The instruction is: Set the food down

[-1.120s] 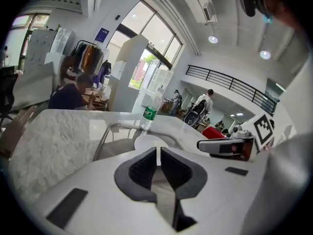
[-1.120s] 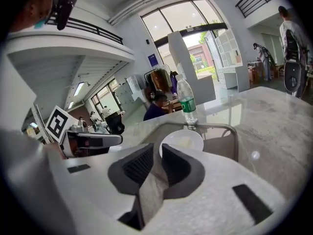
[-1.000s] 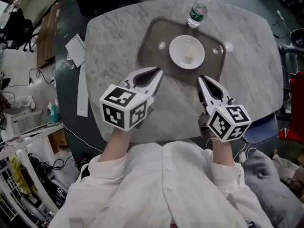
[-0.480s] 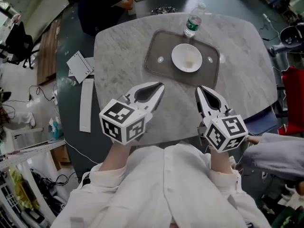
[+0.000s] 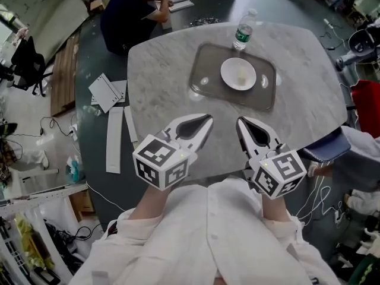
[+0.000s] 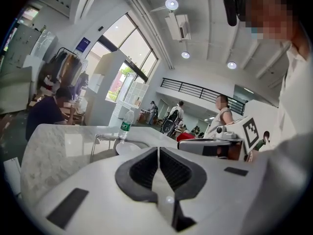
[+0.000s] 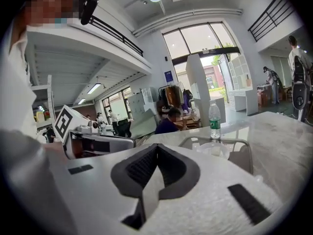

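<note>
A white plate (image 5: 238,74) with a small pale piece of food (image 5: 240,75) sits on a grey tray (image 5: 206,70) at the far side of the marble table (image 5: 160,82). My left gripper (image 5: 207,119) and right gripper (image 5: 240,122) are both shut and empty, held close to my chest above the table's near edge, well short of the tray. In the right gripper view the plate (image 7: 212,150) and tray (image 7: 244,151) lie ahead on the right. The left gripper view shows the plate (image 6: 128,148) beyond the shut jaws.
A plastic water bottle (image 5: 244,29) stands just behind the tray. A person in dark clothes (image 5: 127,16) sits at the far left of the table. Papers and white strips (image 5: 110,120) lie on the floor to the left. A blue-cushioned chair (image 5: 326,148) is at the right.
I have drawn back and risen, so the table and tray look smaller and farther. Both grippers came closer to my body and to each other; the right jaws closed.
</note>
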`<state>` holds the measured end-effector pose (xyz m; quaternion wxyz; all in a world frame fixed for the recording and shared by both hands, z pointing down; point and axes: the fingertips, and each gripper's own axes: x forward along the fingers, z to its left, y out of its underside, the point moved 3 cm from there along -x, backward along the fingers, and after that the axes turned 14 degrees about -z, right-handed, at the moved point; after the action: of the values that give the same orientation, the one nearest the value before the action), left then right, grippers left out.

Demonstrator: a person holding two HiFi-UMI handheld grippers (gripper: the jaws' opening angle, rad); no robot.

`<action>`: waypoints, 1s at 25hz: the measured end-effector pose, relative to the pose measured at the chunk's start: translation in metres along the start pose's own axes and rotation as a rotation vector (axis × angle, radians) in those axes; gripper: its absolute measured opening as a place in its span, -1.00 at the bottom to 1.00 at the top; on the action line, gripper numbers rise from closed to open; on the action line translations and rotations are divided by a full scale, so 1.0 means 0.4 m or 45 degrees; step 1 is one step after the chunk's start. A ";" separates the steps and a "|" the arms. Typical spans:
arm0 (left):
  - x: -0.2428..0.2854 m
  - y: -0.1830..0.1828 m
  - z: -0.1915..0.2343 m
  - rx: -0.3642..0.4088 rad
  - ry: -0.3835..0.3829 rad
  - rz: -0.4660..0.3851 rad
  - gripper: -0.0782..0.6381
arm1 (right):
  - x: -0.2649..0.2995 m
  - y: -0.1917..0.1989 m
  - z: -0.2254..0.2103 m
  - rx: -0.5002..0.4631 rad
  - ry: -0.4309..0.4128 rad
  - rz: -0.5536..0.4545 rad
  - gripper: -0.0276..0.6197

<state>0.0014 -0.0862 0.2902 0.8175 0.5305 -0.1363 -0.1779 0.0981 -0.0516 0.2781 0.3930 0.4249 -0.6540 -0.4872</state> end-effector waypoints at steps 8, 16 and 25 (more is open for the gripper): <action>-0.031 0.020 -0.021 -0.022 -0.028 -0.012 -0.71 | -0.005 0.032 0.058 -0.029 -0.099 0.055 -0.91; -0.014 0.030 -0.072 -0.032 -0.008 -0.014 -0.71 | -0.040 0.010 0.031 -0.035 -0.087 0.029 -0.91; 0.012 0.030 -0.103 -0.017 -0.011 -0.011 -0.71 | -0.064 0.024 0.025 -0.047 -0.121 0.065 -0.91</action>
<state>0.0244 -0.0502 0.2848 0.8197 0.5248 -0.1363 -0.1847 0.0954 -0.0231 0.2826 0.3815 0.3772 -0.6736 -0.5084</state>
